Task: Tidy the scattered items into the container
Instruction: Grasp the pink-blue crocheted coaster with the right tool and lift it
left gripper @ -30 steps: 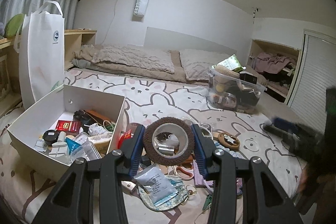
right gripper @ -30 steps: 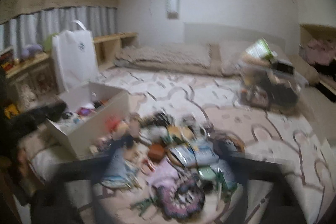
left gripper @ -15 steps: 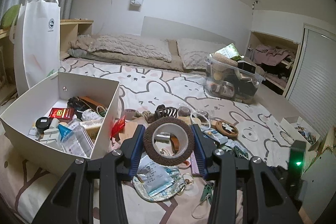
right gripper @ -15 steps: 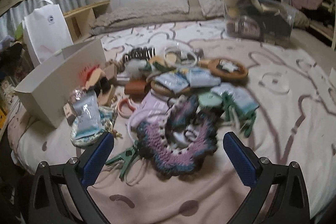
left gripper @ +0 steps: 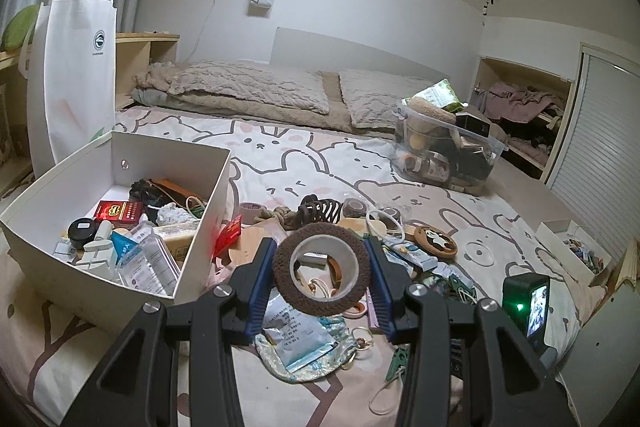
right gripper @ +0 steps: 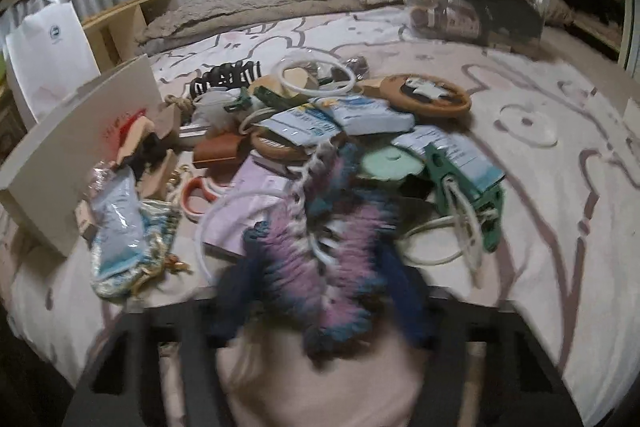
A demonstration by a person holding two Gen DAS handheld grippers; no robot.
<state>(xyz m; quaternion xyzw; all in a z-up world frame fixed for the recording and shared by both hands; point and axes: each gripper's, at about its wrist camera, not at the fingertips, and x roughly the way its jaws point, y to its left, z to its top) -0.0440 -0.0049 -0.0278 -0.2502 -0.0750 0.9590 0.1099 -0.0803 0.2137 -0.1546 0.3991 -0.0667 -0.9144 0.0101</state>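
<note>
Since half a second ago the right tool [right gripper: 320, 311] dropped onto the knitted piece [right gripper: 320, 267], too blurry to tell its grip. Left tool [left gripper: 322, 279] clamps the tape roll [left gripper: 322, 281] above the clutter, beside the white box [left gripper: 200, 223].

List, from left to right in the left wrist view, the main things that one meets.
white tote bag → white box → tape roll in the left gripper → round panda coaster → clear storage bin
</note>
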